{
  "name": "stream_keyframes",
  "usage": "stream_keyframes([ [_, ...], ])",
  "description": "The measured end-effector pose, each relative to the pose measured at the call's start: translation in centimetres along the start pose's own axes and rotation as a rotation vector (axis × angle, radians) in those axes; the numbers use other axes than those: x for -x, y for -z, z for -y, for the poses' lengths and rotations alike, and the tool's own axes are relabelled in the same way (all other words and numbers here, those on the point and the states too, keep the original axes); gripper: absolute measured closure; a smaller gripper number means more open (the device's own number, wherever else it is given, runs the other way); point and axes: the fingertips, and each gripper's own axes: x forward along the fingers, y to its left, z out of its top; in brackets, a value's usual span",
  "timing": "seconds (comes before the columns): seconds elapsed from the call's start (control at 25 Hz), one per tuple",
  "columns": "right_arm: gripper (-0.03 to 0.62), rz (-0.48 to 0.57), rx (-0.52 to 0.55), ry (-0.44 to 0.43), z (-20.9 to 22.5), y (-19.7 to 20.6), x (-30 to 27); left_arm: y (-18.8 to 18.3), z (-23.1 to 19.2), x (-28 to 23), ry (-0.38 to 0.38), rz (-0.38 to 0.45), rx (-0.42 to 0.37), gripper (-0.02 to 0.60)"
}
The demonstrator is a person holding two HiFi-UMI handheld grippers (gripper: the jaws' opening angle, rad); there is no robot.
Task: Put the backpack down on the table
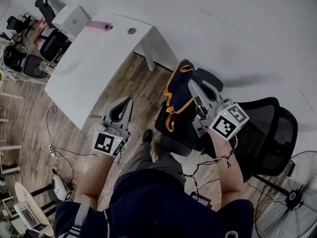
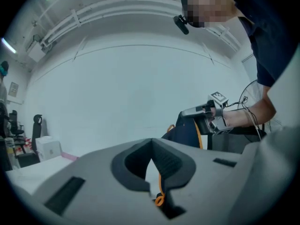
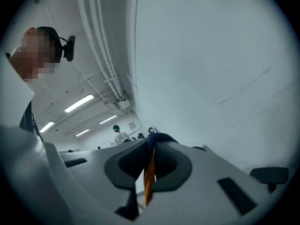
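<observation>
A dark navy backpack [image 1: 179, 97] with orange trim hangs in the air in front of a black office chair [image 1: 270, 133]. My right gripper [image 1: 191, 83] is shut on its top: a navy handle [image 3: 157, 138] loops over the closed jaws and an orange strap [image 3: 149, 177] runs down between them. The white table [image 1: 94, 68] stands to the upper left, apart from the bag. My left gripper [image 1: 129, 101] hovers between table and bag with its tips together. In the left gripper view a thin orange cord [image 2: 160, 191] shows in the jaw gap, and I cannot tell whether it is gripped.
On the table's far end sit a white box [image 1: 72, 18] and a pink object [image 1: 101, 26]. Cables and a power strip [image 1: 49, 150] lie on the wood floor. A standing fan [image 1: 292, 197] is at lower right. A white wall runs behind the chair.
</observation>
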Motion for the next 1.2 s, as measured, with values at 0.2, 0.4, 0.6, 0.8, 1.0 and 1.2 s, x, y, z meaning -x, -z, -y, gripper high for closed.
stream_keyframes([
  [0.2, 0.582, -0.013, 0.016, -0.103, -4.5, -0.8, -3.7, -0.6, -2.8, 3.1, -0.070, 0.009, 0.004, 0.578],
  [0.4, 0.583, -0.035, 0.049, -0.213, -9.0, -1.9, -7.5, -1.8, -6.4, 6.2, -0.128, 0.021, -0.012, 0.578],
  [0.6, 0.582, -0.037, 0.071, -0.291, -13.8, -3.0, -12.8, -2.3, -11.4, 9.3, -0.172, 0.043, 0.001, 0.578],
  [0.8, 0.582, -0.035, 0.070, -0.329, -17.9, -2.9, -18.6, -2.3, -16.5, 12.1, -0.189, 0.055, 0.013, 0.578],
  [1.0, 0.582, -0.054, 0.089, -0.366, -22.1, -2.3, -25.2, -2.8, -22.3, 14.7, -0.210, 0.072, 0.032, 0.578],
  [1.2, 0.582, -0.074, 0.110, -0.416, -26.3, -1.1, -32.0, -3.3, -27.9, 17.7, -0.239, 0.099, 0.030, 0.578],
])
